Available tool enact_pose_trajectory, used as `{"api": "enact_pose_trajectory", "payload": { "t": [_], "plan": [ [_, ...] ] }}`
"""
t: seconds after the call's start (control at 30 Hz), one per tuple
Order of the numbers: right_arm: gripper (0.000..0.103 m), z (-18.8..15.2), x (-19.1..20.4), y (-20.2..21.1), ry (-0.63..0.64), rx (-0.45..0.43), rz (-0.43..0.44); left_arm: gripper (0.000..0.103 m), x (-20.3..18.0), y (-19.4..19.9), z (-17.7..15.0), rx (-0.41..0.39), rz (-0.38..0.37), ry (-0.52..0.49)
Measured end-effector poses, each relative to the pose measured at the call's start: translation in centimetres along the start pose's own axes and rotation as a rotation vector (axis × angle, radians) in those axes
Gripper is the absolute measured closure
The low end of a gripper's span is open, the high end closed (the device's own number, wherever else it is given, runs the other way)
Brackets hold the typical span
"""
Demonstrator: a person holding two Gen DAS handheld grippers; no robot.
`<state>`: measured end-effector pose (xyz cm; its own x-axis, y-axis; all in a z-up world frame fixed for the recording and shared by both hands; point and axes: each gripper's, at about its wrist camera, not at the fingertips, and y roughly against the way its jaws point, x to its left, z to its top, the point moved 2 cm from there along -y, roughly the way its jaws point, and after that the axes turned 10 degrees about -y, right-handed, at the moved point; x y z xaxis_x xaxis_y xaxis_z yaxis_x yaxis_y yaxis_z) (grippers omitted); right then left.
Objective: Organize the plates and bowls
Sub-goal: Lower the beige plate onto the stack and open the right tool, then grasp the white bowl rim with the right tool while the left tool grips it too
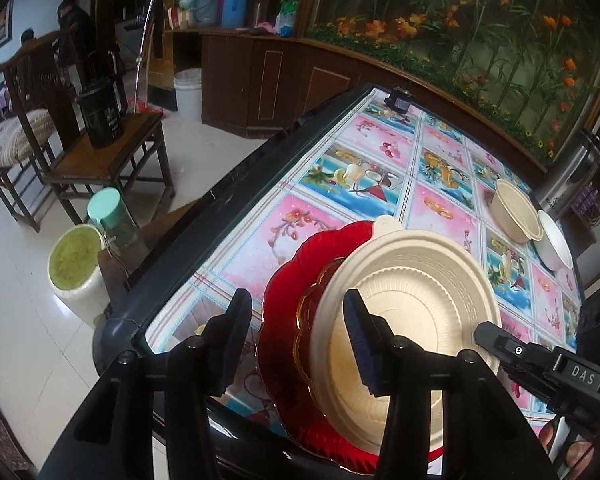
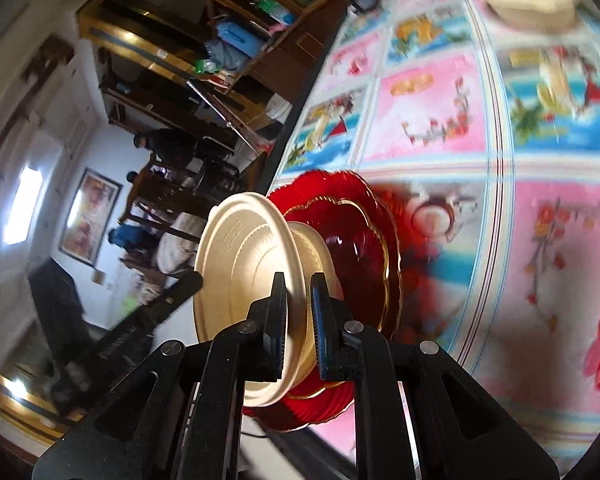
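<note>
Cream plate (image 1: 412, 304): sits on top of the red plates at the near edge of the table, its rim caught by one gripper on the right side.
Right gripper (image 2: 299, 320): jaws pressed together on the cream plate's rim (image 2: 296, 264), one pad on each face; the whole view is rolled, so the plate looks edge-on.
Left gripper (image 1: 296, 340): jaws spread, pinching nothing; the right-hand finger (image 1: 360, 332) hangs over the cream plate's near-left rim, the left-hand one (image 1: 236, 336) over the tablecloth beside the red plates. I can't tell whether a pad touches the rim.
Small red plate (image 1: 312, 300): gold-edged, directly under the cream plate, only its left side showing.
Large red plate (image 1: 284, 320): scalloped, at the bottom of the stack, flat on the table.
Table (image 1: 172, 280): dark frame, covered with a cloth of pink and blue picture squares (image 1: 380, 184).
Cream bowl (image 1: 516, 208): well apart from the stack, at the far right of the table.
White bowl (image 1: 556, 246): touching the cream bowl, tipped on its side.
Beyond the table: a wooden chair (image 1: 112, 160) carrying a black jug (image 1: 100, 116), on the pale floor.
</note>
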<state>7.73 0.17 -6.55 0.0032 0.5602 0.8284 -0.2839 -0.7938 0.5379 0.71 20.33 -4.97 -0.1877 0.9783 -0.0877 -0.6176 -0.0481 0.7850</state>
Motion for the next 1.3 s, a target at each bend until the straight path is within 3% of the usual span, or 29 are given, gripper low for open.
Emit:
{"api": "enact_pose_trajectory", "payload": {
  "t": [0.47, 0.5, 0.53, 0.6, 0.77, 0.97, 1.23, 1.3],
  "plan": [
    [0.088, 0.3, -0.4, -0.3, -0.116, 0.063, 0.008, 0.054, 0.1, -0.9, 0.2, 0.027, -0.024, 0.009],
    [0.084, 0.3, -0.4, -0.3, -0.114, 0.064, 0.009, 0.054, 0.2, -1.0, 0.2, 0.033, -0.034, 0.016],
    [0.072, 0.5, -0.5, -0.1, -0.121, 0.065, 0.006, 0.054, 0.3, -1.2, 0.1, 0.041, -0.043, 0.024],
    [0.059, 0.8, -0.8, 0.5, -0.128, 0.054, 0.012, 0.054, 0.6, -1.1, 0.1, 0.044, -0.051, 0.035],
    [0.059, 2.5, -1.1, 3.7, -0.082, -0.061, 0.031, 0.054, 0.9, 0.5, 0.5, -0.001, -0.03, 0.046],
    [0.059, 4.8, -5.0, 7.7, -0.063, -0.254, -0.084, 0.053, -0.4, 2.6, 1.2, -0.071, -0.001, 0.01],
    [0.059, 7.8, -10.3, 12.4, -0.053, -0.405, -0.203, 0.024, -7.2, 4.2, 2.1, -0.117, -0.071, -0.12],
    [0.059, 8.6, -11.1, 13.5, -0.037, -0.432, -0.224, 0.024, -9.3, 4.0, 2.3, -0.111, -0.099, -0.144]
  ]
}}
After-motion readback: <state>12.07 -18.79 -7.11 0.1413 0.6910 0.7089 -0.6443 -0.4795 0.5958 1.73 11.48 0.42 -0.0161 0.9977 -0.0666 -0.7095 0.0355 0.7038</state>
